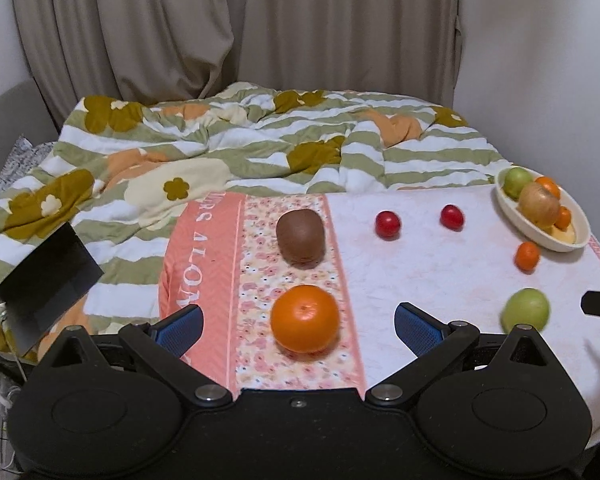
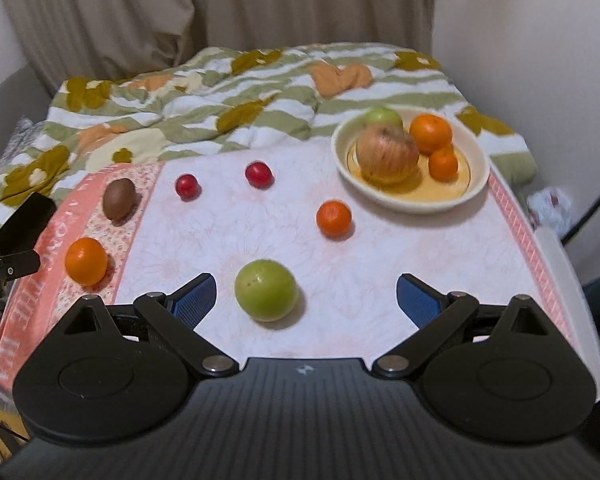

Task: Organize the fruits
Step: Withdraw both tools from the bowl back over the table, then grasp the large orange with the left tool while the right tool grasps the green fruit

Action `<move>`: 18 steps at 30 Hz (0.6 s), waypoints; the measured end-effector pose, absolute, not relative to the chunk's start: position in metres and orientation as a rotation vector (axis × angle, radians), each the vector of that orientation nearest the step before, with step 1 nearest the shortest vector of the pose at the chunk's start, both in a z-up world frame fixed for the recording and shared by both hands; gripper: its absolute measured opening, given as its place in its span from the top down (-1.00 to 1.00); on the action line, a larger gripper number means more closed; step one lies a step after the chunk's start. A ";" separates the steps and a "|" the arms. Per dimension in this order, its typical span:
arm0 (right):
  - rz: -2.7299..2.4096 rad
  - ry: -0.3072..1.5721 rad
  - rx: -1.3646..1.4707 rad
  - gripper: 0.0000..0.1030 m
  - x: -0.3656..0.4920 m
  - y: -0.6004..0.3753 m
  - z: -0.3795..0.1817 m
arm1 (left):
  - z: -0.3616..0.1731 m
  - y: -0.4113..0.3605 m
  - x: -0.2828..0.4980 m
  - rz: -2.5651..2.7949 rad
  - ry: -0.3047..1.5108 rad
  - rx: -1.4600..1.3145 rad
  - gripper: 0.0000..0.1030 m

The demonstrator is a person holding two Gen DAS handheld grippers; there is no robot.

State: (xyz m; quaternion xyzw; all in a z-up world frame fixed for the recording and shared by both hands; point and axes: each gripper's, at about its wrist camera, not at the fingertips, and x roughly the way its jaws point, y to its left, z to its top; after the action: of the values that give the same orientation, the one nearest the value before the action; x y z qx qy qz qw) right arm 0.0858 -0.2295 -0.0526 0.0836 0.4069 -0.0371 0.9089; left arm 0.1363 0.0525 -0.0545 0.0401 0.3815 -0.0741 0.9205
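Loose fruit lies on a pink and white cloth (image 2: 380, 272). My left gripper (image 1: 298, 326) is open, its blue pads on either side of a large orange (image 1: 305, 318) without touching it; a brown kiwi (image 1: 301, 237) lies just beyond. My right gripper (image 2: 305, 300) is open around a green apple (image 2: 266, 295), also untouched. Two red fruits (image 2: 187, 186) (image 2: 258, 174) and a small orange (image 2: 333, 218) lie further out. A cream bowl (image 2: 476, 184) at the far right holds a blotchy apple (image 2: 387, 155), a green apple and two oranges.
A rumpled striped quilt with flowers (image 1: 228, 152) covers the bed behind the cloth, with curtains and a wall beyond. A dark flat object (image 1: 48, 276) sits at the left edge. The cloth's right edge (image 2: 540, 264) drops off beside the bowl.
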 end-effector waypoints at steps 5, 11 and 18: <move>-0.134 0.862 0.204 -1.00 0.095 -0.215 -0.070 | -0.076 0.058 0.157 -0.203 0.822 0.076 -0.98; -0.150 0.897 0.191 -1.00 0.106 -0.203 -0.088 | -0.096 0.058 0.174 -0.235 0.863 0.079 -0.84; -0.131 0.925 0.188 -1.00 0.121 -0.200 -0.106 | -0.108 0.056 0.186 -0.213 0.889 0.079 -0.71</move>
State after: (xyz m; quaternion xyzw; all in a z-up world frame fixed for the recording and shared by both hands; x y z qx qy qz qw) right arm 0.1209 -0.2002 -0.1058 0.0905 0.4451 -0.0630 0.8887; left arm 0.1863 0.0556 -0.1084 0.0380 0.4291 -0.1026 0.8966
